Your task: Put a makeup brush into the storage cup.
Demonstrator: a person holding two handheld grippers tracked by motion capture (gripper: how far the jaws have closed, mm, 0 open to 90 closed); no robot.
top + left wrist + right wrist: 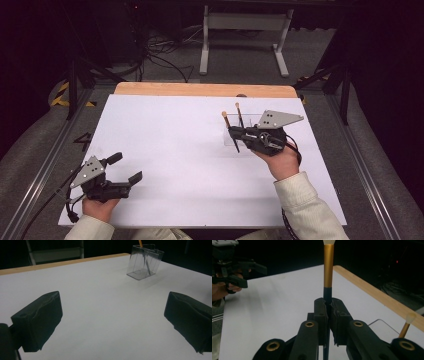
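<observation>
- The white worktop (pixel 175 150) with a pale wooden far edge takes up the middle of the high view; it is flat, stiff and bare apart from the few things at the right of centre.
- The left gripper (pixel 119 171) sits low at the lower left of the high view, held in the person's left hand (pixel 100 207). Its black fingers (pixel 40 320) are spread wide with nothing between them.
- The right gripper (pixel 235 133) is at the right of centre. Its fingers (pixel 322 315) are closed tight on the dark lower shaft of a slim stick.
- The clear plastic box-shaped holder (pixel 145 262) stands at the upper right of the left gripper view. It looks light and thin-walled, so I'd guess it slides or tips if knocked.
- The held black-and-gold stick with a pale tip (pixel 328 265) stands upright in the right gripper view; it looks light, stiff and smooth, likely to slip or swivel in a pinch. Mid-shaft, where it is held now, seems the sensible place.
- A second gold stick with a pale tip (pixel 408 325) pokes up at the lower right, by the holder's rim.
- The left gripper view gives the holder's walls clearly, which the high view barely hints at; the right gripper view gives the grip itself up close.
</observation>
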